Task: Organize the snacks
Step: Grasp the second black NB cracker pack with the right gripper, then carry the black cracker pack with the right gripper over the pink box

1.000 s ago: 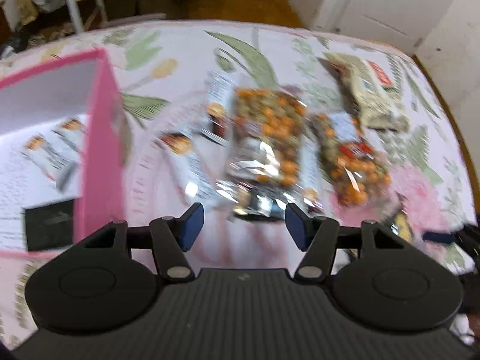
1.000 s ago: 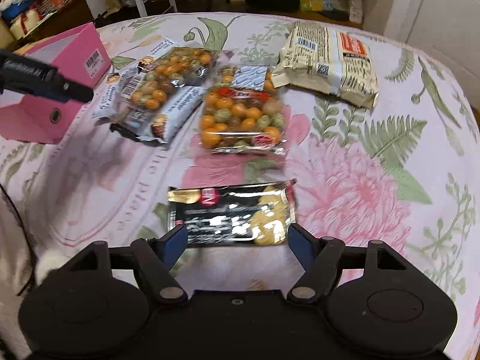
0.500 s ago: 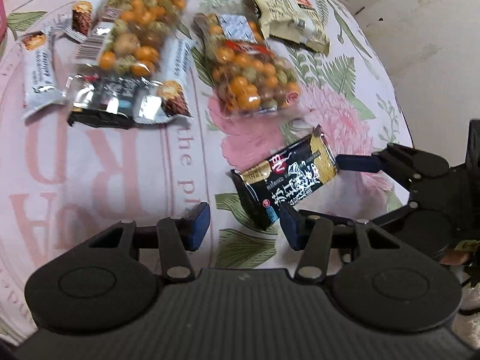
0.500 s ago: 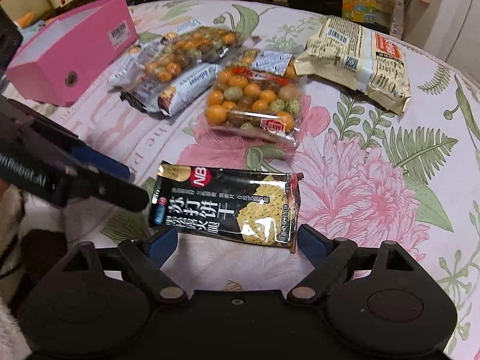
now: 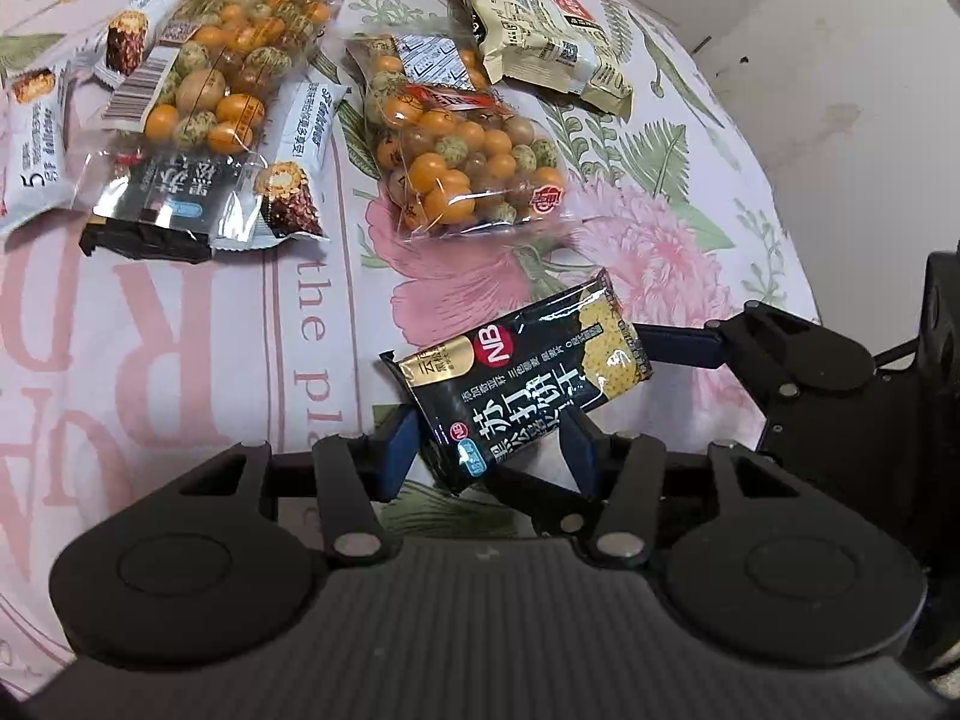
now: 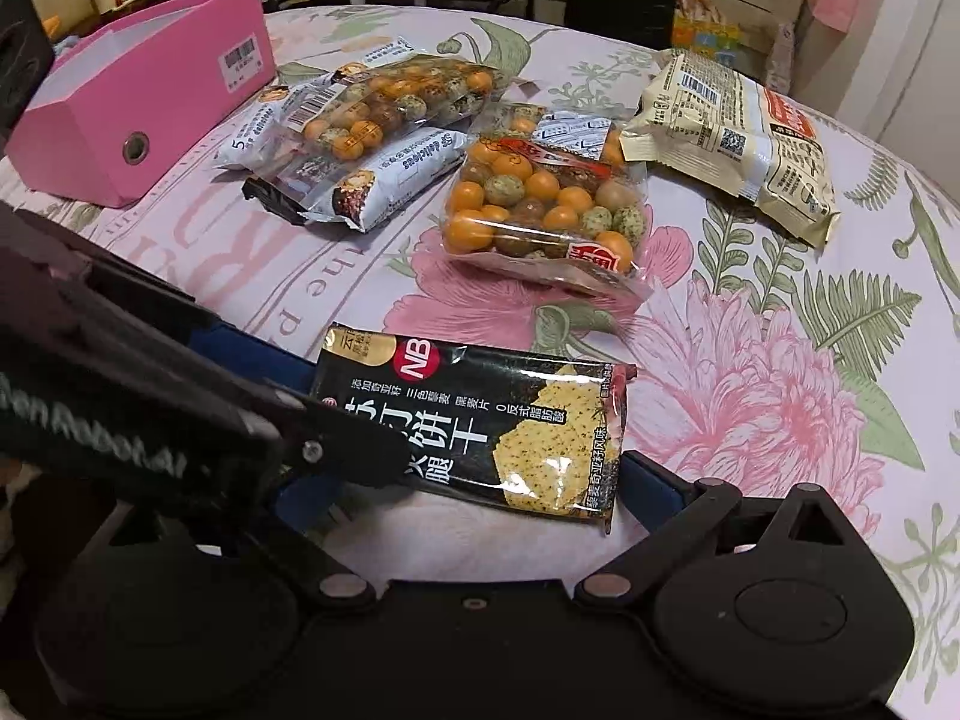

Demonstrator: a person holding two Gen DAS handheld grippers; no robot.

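Observation:
A black cracker packet (image 5: 522, 378) with a red NB dot hangs just above the flowered tablecloth (image 5: 180, 360). My left gripper (image 5: 487, 450) is shut on the packet's near short end, blue pads against both sides. In the right wrist view the left gripper (image 6: 312, 414) reaches in from the left across the black cracker packet (image 6: 480, 414). My right gripper (image 6: 480, 492) straddles the packet's long way. Its jaws are opening, and the pads stand off both ends. One of its fingers (image 5: 678, 341) shows past the packet's far end.
Farther back lie two clear bags of orange and green coated nuts (image 5: 462, 150) (image 5: 222, 78), white snack bars (image 5: 300, 144), another dark packet (image 5: 144, 222) and a cream packet (image 5: 540, 30). A pink box (image 6: 150, 114) stands at the far left. The table edge (image 5: 780, 210) curves along the right.
My left gripper swung from the pink box over to the black cracker packet and closed on its end. The right gripper's jaws widened away from the packet.

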